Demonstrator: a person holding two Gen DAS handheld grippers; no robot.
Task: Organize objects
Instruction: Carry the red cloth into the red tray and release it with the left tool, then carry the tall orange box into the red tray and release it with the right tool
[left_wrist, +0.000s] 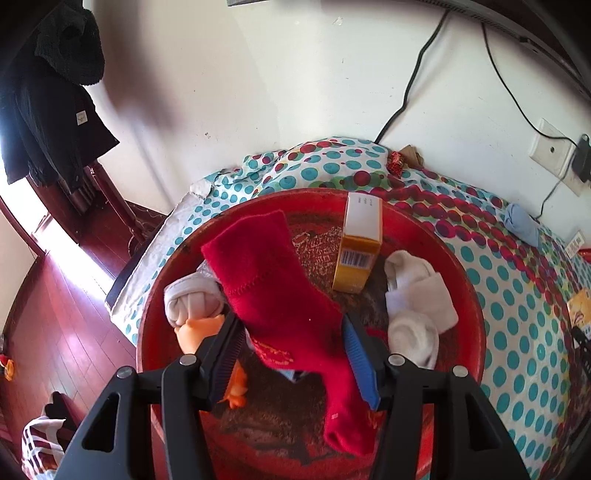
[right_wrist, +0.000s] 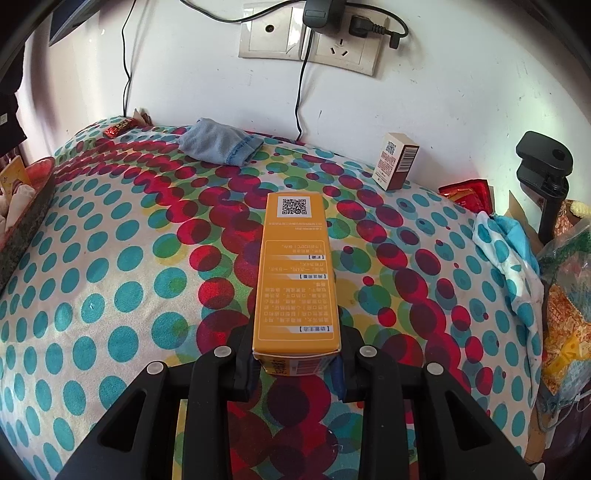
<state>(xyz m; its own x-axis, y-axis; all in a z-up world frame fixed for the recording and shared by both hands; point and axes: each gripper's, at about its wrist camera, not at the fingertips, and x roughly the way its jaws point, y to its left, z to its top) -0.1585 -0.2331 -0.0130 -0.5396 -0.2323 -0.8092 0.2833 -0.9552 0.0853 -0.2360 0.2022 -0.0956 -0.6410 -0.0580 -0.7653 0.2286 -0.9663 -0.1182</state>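
Observation:
My left gripper (left_wrist: 291, 332) hangs over a round red basin (left_wrist: 469, 295) with a red sock (left_wrist: 273, 295) between its fingers; the jaws stand fairly wide and the sock drapes over the blue pad. In the basin are a yellow box (left_wrist: 356, 247) standing upright, white socks (left_wrist: 417, 310), a grey rolled sock (left_wrist: 192, 302) and an orange toy (left_wrist: 199, 332). My right gripper (right_wrist: 295, 354) is shut on a long yellow box (right_wrist: 295, 273), held just above the dotted cloth (right_wrist: 110, 258).
A blue sock (right_wrist: 218, 144) lies near the wall; it also shows in the left wrist view (left_wrist: 522, 223). A small red-white box (right_wrist: 395, 160) stands at the back right. A red candy wrapper (right_wrist: 120, 127), cables, wall sockets (right_wrist: 306, 37), a black clamp (right_wrist: 546, 166) and bags at right.

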